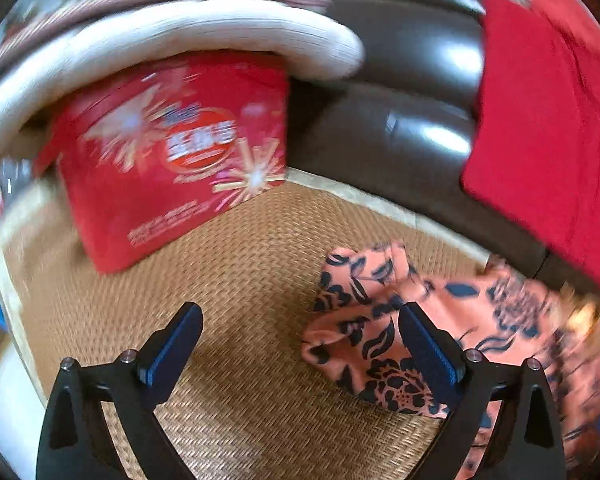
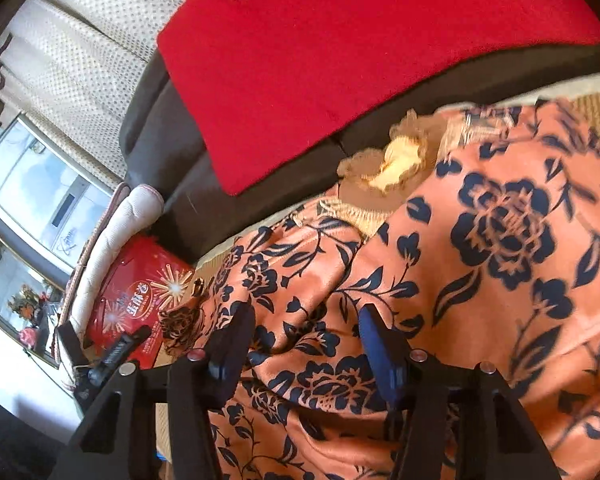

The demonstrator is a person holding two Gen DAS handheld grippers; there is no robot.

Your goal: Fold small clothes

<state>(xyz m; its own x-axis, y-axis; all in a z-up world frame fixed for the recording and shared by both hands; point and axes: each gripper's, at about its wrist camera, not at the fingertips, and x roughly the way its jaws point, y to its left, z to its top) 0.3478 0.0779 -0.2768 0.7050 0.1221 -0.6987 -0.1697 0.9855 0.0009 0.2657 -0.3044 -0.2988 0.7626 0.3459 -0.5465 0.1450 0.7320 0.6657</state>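
An orange garment with a dark blue flower print [image 1: 384,332] lies rumpled on a woven straw mat [image 1: 244,280]. My left gripper [image 1: 300,320] is open and empty, over the mat at the garment's left edge; its right finger overlaps the cloth. In the right wrist view the same garment [image 2: 480,260] fills the lower right, with a beige lace collar [image 2: 396,164] at its far edge. My right gripper [image 2: 306,320] is open just above the cloth, holding nothing.
A red printed box [image 1: 172,160] stands on the mat at the far left under a white cushion [image 1: 180,36]. A dark leather sofa back [image 1: 400,112] runs behind, with a red cloth [image 2: 360,48] draped over it. A window [image 2: 40,192] is at left.
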